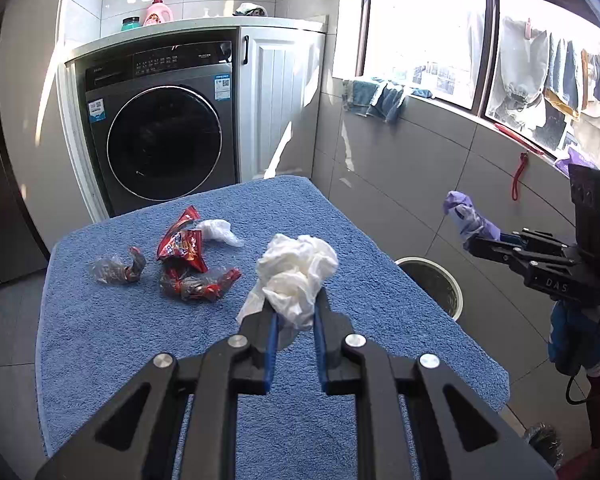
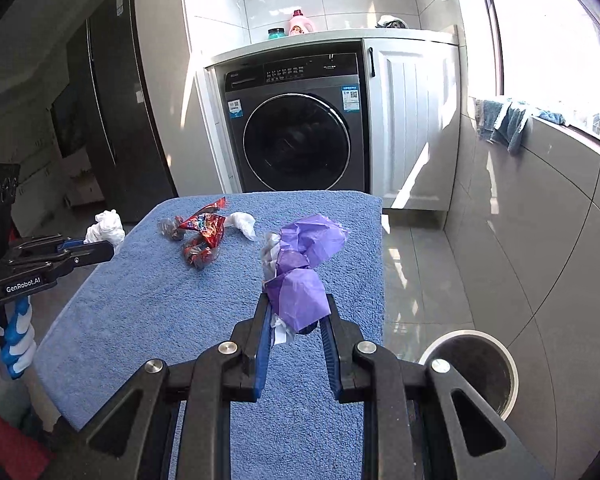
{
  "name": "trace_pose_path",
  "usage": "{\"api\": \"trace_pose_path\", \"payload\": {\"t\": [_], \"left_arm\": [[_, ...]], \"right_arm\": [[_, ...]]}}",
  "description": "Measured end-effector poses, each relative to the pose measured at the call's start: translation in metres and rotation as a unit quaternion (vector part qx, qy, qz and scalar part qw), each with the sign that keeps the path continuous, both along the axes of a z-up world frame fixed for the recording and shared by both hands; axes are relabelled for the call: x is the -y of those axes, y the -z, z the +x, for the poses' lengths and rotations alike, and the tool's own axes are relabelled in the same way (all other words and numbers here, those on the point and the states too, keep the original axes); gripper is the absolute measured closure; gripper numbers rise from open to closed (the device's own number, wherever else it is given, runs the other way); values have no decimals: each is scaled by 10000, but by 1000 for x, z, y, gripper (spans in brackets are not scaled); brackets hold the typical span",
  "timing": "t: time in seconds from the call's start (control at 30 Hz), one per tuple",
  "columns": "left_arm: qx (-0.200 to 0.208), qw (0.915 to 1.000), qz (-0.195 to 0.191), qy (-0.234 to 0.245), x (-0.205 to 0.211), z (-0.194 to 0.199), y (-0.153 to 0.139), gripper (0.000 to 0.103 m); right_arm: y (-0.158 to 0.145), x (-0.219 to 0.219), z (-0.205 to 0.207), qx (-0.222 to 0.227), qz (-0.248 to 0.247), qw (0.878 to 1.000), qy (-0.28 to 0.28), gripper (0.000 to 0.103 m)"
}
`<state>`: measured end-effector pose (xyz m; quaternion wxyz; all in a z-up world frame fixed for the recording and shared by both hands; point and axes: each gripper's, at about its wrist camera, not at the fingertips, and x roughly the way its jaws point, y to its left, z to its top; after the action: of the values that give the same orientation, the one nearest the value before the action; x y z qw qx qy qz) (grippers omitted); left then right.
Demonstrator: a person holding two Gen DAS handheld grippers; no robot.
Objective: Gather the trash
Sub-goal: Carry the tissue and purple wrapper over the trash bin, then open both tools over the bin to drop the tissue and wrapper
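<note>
My left gripper (image 1: 294, 308) is shut on a crumpled white tissue (image 1: 296, 272), held above the blue towel-covered table (image 1: 140, 340). My right gripper (image 2: 296, 312) is shut on a crumpled purple wrapper (image 2: 300, 272), held above the table's right side; it also shows in the left wrist view (image 1: 466, 216). On the table lie red snack wrappers (image 1: 184, 246), clear crumpled wrappers (image 1: 118, 268) and a small white wad (image 1: 220, 230). A round bin (image 2: 476, 372) with a white rim stands on the floor right of the table, also in the left wrist view (image 1: 436, 284).
A washing machine (image 1: 160, 132) and a white cabinet (image 1: 276, 100) stand behind the table. A tiled wall with a window sill and blue cloths (image 1: 374, 98) runs along the right. A dark fridge (image 2: 112, 100) stands at the left.
</note>
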<state>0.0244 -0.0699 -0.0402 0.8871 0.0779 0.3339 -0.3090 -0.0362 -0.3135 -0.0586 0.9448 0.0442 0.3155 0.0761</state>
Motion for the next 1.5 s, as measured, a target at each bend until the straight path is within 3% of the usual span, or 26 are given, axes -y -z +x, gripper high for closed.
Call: {"api": "trace_pose_path", "payload": {"t": [0.33, 0.53, 0.8, 1.1, 1.23, 1.4, 1.5], "left_arm": [[-276, 9919, 459, 1152, 136, 20, 10, 89], [-550, 9785, 776, 1830, 230, 37, 44, 88], [-1363, 9617, 807, 2236, 331, 71, 98, 87], [-1973, 9459, 647, 2492, 405, 92, 144, 85], [-2149, 9430, 625, 2463, 423, 100, 160, 85], [-2442, 9399, 473, 2339, 430, 112, 174, 63], [-2539, 9380, 398, 2326, 431, 112, 174, 62]], "right_arm": [[37, 105, -10, -343, 314, 9947, 923, 81], [76, 162, -4, -763, 544, 9847, 1472, 81], [133, 214, 26, -1362, 744, 9700, 1872, 81], [187, 249, 53, -1938, 860, 9518, 2217, 81], [203, 262, 56, -2077, 917, 9448, 2364, 80], [214, 275, 54, -2225, 1033, 9370, 2488, 72], [214, 276, 55, -2279, 965, 9350, 2539, 69]]}}
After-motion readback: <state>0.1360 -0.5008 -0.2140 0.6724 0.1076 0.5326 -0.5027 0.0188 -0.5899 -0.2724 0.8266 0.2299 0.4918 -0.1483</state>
